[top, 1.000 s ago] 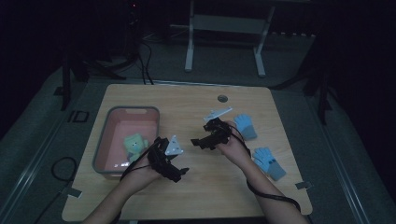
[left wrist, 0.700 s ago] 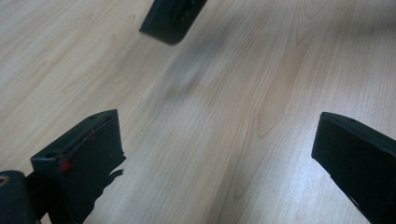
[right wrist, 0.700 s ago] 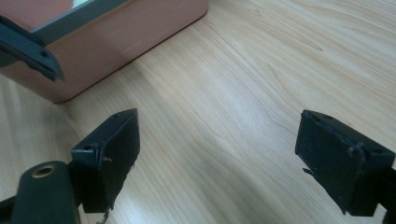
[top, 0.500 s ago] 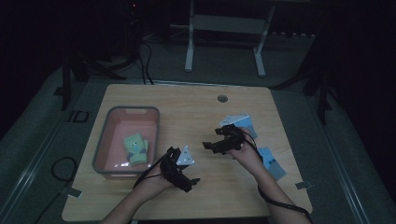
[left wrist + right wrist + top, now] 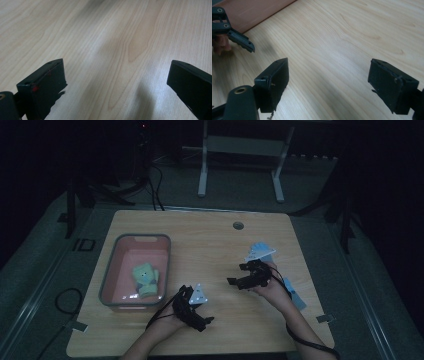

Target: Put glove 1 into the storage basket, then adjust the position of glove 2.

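Only legible marking: dark letters "ID" on grey floor mat (image 5: 40, 285), left of frame in high view, just beside left edge of light wooden table (image 5: 210, 235). No lettering readable on red-pink plastic bin with grey rim (image 5: 107, 285), on green folded items (image 5: 145, 277) inside it, or on pale blue pieces (image 5: 260, 251) at right of table. Both gripper views: bare wood grain and black jaws, no print, labels or numbers.

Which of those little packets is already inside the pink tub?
The greenish packets, lying together in the pink tub. The blue packets lie out on the bare table, beside the right claw.
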Action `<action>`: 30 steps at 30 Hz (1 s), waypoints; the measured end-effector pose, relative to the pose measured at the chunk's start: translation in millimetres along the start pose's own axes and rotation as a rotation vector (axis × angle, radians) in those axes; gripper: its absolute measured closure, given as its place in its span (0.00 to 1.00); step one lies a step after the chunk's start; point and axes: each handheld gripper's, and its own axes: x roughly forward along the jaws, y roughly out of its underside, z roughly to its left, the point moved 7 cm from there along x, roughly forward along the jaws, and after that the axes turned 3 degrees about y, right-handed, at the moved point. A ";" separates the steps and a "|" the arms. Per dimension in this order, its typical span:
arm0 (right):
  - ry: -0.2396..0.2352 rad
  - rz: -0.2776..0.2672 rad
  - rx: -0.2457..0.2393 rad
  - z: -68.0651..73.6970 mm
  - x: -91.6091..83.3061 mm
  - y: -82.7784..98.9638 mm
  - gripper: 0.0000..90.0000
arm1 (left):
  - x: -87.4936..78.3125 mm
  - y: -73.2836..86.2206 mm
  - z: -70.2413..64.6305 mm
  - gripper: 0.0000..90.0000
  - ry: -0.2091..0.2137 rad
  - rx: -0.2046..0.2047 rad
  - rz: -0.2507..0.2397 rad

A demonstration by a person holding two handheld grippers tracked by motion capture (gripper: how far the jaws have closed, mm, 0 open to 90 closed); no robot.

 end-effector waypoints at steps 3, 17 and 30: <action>0.001 0.004 0.006 -4.2 -3.2 8.0 0.20 | 2.9 5.3 -3.7 0.03 0.025 0.004 0.006; 0.152 0.006 0.090 -48.6 -31.2 34.3 0.37 | 2.7 11.2 -0.7 0.03 0.020 -0.027 -0.015; 0.301 0.005 0.092 -112.9 -35.6 18.4 0.69 | 0.9 11.4 -2.8 0.03 -0.003 -0.027 -0.046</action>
